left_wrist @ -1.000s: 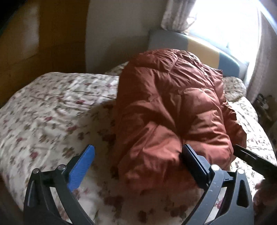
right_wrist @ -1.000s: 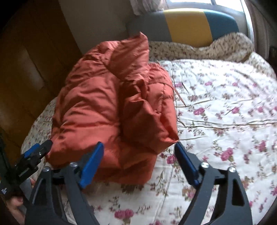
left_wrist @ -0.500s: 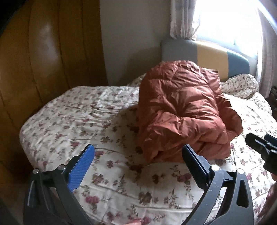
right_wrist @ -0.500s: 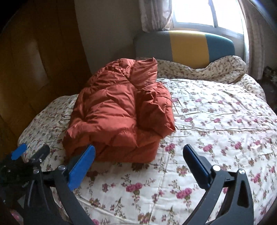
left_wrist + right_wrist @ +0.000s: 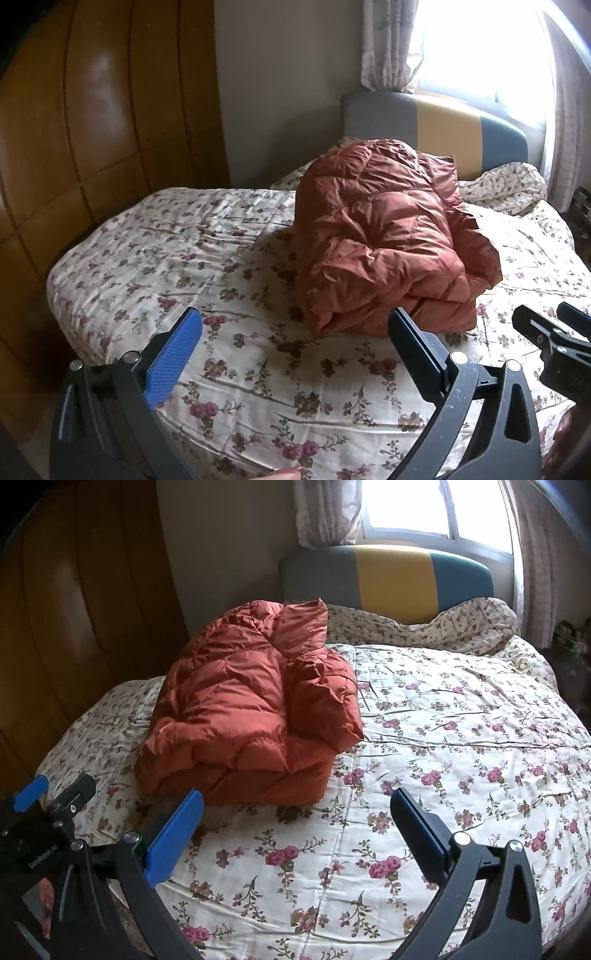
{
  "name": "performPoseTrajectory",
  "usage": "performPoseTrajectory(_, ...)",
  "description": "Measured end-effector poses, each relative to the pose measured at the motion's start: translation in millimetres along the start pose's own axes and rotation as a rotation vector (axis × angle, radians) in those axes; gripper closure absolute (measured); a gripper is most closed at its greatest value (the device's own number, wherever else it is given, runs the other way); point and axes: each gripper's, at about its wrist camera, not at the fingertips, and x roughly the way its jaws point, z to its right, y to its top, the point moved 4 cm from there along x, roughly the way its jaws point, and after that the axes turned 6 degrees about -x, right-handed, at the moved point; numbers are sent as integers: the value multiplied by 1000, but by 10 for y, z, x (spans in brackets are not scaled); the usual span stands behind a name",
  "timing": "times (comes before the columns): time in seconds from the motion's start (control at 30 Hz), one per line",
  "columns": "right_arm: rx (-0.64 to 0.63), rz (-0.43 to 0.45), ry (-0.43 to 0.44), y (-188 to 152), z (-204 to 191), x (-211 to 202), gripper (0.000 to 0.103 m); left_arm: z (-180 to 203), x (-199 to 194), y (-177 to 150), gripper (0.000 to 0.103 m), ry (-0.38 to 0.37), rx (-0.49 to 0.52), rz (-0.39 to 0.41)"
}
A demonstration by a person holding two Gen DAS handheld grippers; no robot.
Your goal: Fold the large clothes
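Both wrist views look down from the foot of the bed (image 5: 155,243), sharing the folded jacket (image 5: 243,720) near its headboard (image 5: 391,579).

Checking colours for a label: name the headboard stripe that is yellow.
The middle stripe of the headboard: yellow, flanked by a grey stripe on the left and a teal stripe on the right.

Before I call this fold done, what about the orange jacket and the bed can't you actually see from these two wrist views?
- Orange jacket: its underside and far side are hidden by its own bulk in both views.
- Sleeves: tucked inside the folds, so I can't tell how they lie.
- Bed: the near edge is cut off behind the right gripper.
- Window: blown out by glare in the left wrist view.
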Motion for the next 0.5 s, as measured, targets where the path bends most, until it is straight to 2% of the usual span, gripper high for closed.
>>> performPoseTrajectory(0.5, -8, -7, 7, -15, -27, 11, 2, -16, 17, -23, 3, 1, -5, -9)
